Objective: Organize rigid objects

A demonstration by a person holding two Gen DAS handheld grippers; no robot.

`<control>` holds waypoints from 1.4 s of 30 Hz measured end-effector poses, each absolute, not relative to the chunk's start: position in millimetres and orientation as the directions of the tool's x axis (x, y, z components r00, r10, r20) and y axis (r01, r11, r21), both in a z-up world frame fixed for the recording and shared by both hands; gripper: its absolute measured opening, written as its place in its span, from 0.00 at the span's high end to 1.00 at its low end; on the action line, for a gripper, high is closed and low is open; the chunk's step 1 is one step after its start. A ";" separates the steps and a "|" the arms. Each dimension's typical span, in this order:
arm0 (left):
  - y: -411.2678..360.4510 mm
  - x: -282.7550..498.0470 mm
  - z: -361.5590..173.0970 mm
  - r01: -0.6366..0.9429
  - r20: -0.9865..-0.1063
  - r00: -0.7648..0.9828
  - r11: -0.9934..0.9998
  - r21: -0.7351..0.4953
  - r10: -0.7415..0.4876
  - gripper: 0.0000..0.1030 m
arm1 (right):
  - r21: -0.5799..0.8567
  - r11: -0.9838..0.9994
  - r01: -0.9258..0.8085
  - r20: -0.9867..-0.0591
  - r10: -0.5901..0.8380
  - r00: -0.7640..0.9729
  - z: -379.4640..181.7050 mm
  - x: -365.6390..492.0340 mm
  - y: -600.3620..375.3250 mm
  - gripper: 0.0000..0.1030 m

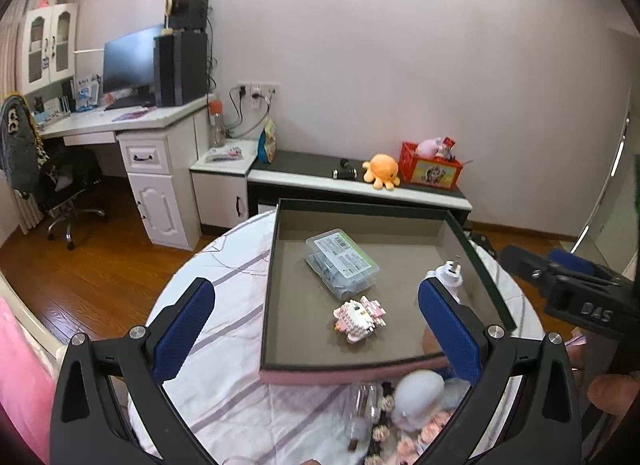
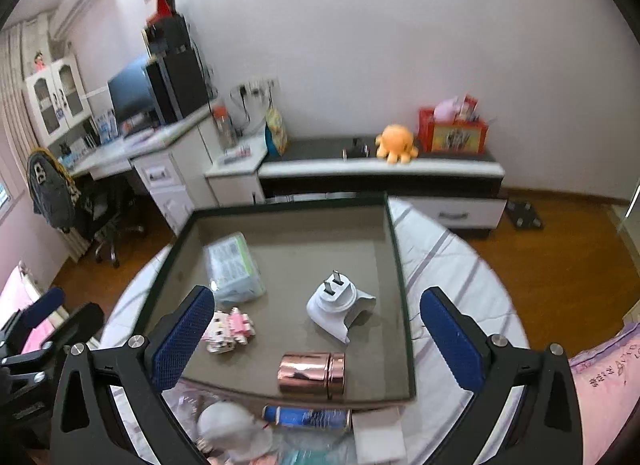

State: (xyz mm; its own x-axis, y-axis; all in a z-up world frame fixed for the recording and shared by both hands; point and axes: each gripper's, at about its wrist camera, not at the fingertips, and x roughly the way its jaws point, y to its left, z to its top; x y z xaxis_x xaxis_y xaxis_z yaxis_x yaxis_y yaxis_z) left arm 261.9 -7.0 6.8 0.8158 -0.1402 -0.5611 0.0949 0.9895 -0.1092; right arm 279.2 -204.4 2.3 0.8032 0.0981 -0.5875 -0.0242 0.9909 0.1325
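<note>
Right wrist view shows the right hand-held gripper (image 2: 316,329) with its blue pads spread wide and nothing between them, hovering over the near edge of a shallow tray (image 2: 402,265) that sits on the round tabletop (image 2: 448,265). Inside the tray lie a clear plastic box (image 2: 234,269) toward the far left corner, a pink brick toy (image 2: 230,331) near the left wall, a white plug adapter (image 2: 340,305) about the middle, and a copper tin (image 2: 314,375) on its side close to the near wall. Just outside that near wall, on the tabletop, a blue tube (image 2: 308,417) and a white figurine (image 2: 230,429) wait among softer clutter. The left hand-held gripper (image 1: 316,329) also stands wide apart and empty above the tray's near left corner. The tin looks the riskiest piece to me: lying on its round side with a slick shine, it could roll against the adapter if the tray is nudged. The leftover things are crowded together under both grippers, so a reach for the tube might drag the figurine or catch the tray's wall and shift everything. With both grippers over the same near edge, they could knock each other.
</note>
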 end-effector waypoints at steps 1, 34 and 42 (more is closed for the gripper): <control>-5.3 256.1 10.4 0.093 -0.552 0.823 0.990 -0.108 -0.137 0.00 | 0.116 0.993 -0.022 -0.561 0.083 0.824 10.1 264.6 -202.0 0.00; 3.0 115.9 32.4 0.068 -0.467 0.879 0.995 -0.077 -0.096 0.00 | 0.090 0.996 -0.009 -0.424 0.046 0.904 26.4 105.0 -193.0 0.00; 6.4 110.5 33.3 0.081 -0.465 0.878 0.992 -0.092 -0.115 0.00 | 0.081 0.997 -0.003 -0.429 0.037 0.902 26.9 101.3 -190.3 0.00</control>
